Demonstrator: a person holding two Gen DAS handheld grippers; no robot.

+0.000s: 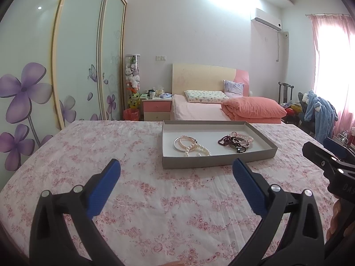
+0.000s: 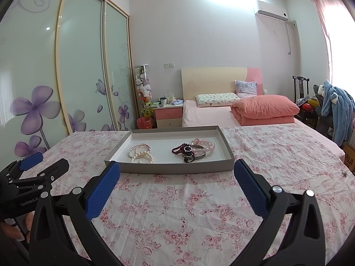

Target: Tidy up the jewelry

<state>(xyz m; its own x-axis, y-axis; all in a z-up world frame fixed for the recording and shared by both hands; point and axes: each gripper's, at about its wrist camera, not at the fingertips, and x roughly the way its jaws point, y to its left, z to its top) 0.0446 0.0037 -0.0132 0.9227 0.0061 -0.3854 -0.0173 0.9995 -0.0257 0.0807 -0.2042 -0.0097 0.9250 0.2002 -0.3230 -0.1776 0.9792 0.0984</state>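
A shallow grey tray (image 1: 206,160) (image 2: 177,168) lies on the floral cloth ahead of both grippers. In its left half lie a silver bangle with white and pink pearl bracelets (image 1: 192,147) (image 2: 141,153). In its right half lies a heap of dark beaded bracelets, a black piece and a pink bead bracelet (image 1: 236,141) (image 2: 193,149). My left gripper (image 1: 176,166) is open and empty, a short way before the tray's near wall. My right gripper (image 2: 177,168) is open and empty, its fingertips at the tray's near wall.
The pink floral cloth (image 1: 155,199) covers a wide table. A small metal item (image 2: 344,173) lies at its right edge. Behind stand a bed (image 1: 221,108), a nightstand (image 1: 156,108), sliding wardrobe doors (image 1: 77,66) and a chair with blue clothes (image 1: 319,113).
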